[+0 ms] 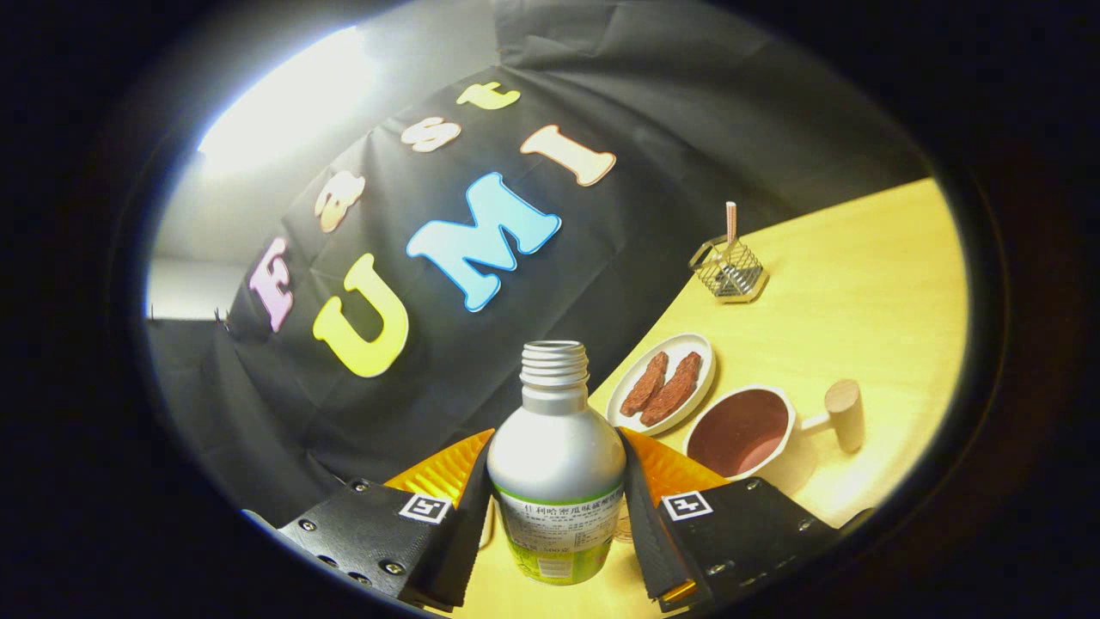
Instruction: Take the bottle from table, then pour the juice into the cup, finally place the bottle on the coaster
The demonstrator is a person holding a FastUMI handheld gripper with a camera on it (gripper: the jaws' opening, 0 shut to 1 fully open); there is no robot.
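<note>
Bottle [556,464], silver aluminium with its threaded neck uncapped, stands upright between the two fingers of the gripper [557,499], which press on its sides and hold it. Near right of it on the wooden table [868,284] sits a white cup [741,430] with a wooden handle, its inside reddish brown. Just beyond the cup, an oval plate [666,383] carries two brown pieces of food. Far right stands a wire holder [729,271]. With the mouth open, a hasty tilt could spill juice onto the plate; the smooth metal might also slip in the grip.
</note>
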